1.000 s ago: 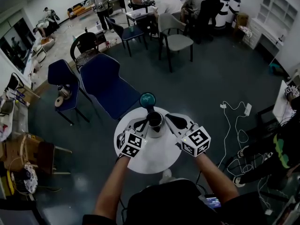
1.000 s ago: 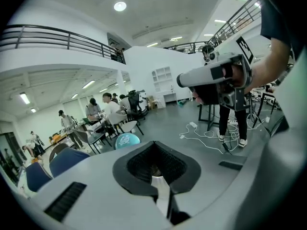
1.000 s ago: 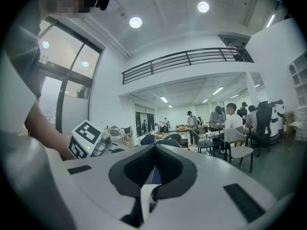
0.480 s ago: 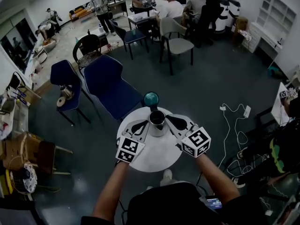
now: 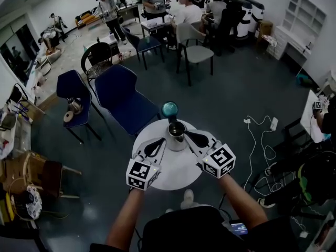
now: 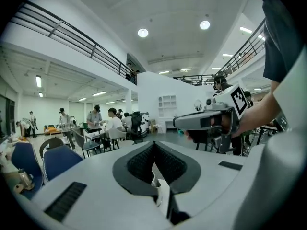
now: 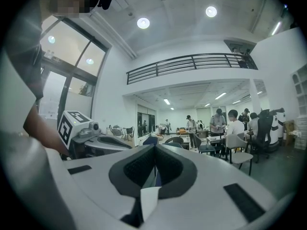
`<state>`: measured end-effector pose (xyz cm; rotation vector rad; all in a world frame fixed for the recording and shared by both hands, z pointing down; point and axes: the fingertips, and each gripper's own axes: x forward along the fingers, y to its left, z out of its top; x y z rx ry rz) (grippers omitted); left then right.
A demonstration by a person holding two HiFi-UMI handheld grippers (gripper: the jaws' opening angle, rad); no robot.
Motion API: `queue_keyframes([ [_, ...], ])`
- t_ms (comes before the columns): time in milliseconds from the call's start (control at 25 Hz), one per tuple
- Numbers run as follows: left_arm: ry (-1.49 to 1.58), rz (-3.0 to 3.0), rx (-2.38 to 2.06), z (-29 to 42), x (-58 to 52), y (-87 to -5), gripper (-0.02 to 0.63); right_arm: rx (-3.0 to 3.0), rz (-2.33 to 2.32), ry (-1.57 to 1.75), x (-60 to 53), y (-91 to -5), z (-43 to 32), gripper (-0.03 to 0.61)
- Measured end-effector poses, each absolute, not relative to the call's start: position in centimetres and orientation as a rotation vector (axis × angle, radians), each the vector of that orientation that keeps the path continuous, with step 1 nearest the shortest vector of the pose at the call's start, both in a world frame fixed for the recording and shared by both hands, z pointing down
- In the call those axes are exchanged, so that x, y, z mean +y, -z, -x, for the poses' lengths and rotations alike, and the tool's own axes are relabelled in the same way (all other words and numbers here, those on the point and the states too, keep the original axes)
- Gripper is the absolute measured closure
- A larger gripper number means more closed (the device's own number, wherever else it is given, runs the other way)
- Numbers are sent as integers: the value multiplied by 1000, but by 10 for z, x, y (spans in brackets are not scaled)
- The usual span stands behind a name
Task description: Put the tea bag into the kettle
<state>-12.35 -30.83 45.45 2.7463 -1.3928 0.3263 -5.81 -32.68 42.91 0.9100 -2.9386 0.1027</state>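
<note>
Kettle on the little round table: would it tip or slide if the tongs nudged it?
The kettle looks metal and squat, so probably rigid and hard to tip. On the smooth white table it may slide instead. Its top is open; contents cannot be seen.

Round white ceiling lamps point(image 7: 143, 23) glare above me; my head view is dim, and both gripper views bend strongly at their dark edges.

Large open workroom, mezzanine railing point(image 7: 192, 63), blue chairs point(image 5: 123, 96), people point(image 5: 184, 9) at desks point(image 5: 155, 21), floor cables point(image 5: 260, 135)
</note>
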Motion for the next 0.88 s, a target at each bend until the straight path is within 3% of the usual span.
queue_keyframes([
  [880,-151,-2862,-1331,165,-202,-400,598,-2946,-986,23,-232,-387,97,560],
])
